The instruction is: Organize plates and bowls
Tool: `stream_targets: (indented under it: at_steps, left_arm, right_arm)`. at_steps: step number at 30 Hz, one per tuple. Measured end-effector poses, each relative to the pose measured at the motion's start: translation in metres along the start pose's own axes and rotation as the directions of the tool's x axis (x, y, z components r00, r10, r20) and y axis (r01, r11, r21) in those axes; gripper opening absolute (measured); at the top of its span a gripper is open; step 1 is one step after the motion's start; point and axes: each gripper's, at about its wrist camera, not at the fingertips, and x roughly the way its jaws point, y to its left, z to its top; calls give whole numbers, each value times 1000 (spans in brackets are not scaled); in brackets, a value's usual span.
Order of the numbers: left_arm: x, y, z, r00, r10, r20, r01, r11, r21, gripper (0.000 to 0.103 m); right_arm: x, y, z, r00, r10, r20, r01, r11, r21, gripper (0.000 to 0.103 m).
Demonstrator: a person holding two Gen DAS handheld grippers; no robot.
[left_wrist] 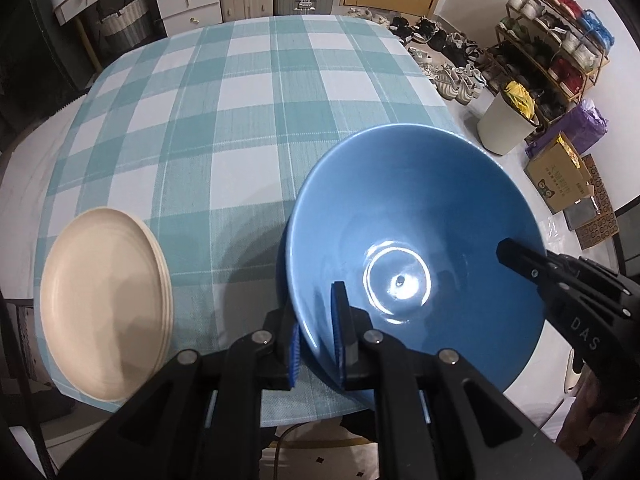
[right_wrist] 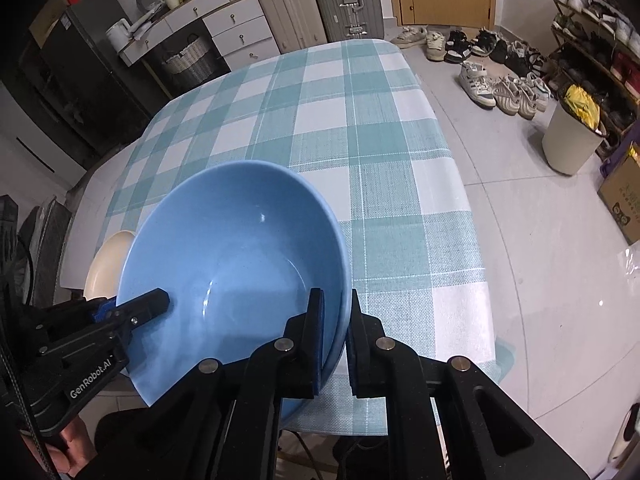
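I have the blue bowl (left_wrist: 416, 240) clamped from two sides, above the near right corner of the desk (left_wrist: 248, 92). My left hand-held gripper (left_wrist: 316, 344) is closed on the bowl's near left rim, one pad inside the wall and one outside. My right hand-held gripper (right_wrist: 334, 340) is closed the same way on the opposite rim, inner finger in the bowl, outer finger against its outside wall. In the right wrist view a second rim line shows just under the top one, so this may be two nested bowls; I cannot tell for sure.

The bowl tilts a little and part of it overhangs the desk's right edge, over the floor (right_wrist: 540, 240). To its left, apart from it, a stack of cream plates (left_wrist: 108, 304) lies at the near left edge of the checked cloth, slightly over that edge.

Beyond the bowl the cloth is bare all the way to the far edge, giving wide room forward and leftward. On the right the floor is free near the desk; a white bin (right_wrist: 568, 140), shoes (right_wrist: 500, 92) and a cardboard box (left_wrist: 560, 176) stand well away.
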Motion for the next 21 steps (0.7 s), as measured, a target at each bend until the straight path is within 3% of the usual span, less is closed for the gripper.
stream_targets:
  at_steps: [7,12,15,17,19,21]
  left_arm:
    - [-2,5,-6,999,-29,43,29,1000,-1,13]
    - [-10,12,-12,996,-60,72,63,997,-45,16]
    - [-15,11,-17,994,-58,97,60,998,-21,22]
    - [-21,8,-20,991,-5,131,5,1000,2,51]
    - [-29,7,-22,982,32,188,-35,999,16,50]
    - [-33,6,-24,979,25,203,-32,999,32,50]
  right_arm:
    - [1,17,-7,993,-112,43,116,987,-115,10]
    - [-4,27,-19,977,-164,138,190,960,-205,10]
    - [-9,26,-25,974,-150,172,183,963,-198,10]
    - [-15,22,-29,972,-129,196,163,972,-169,10]
    - [-19,17,-30,974,-91,207,120,984,-133,10]
    - [-26,14,-33,970,-64,235,90,991,-101,11]
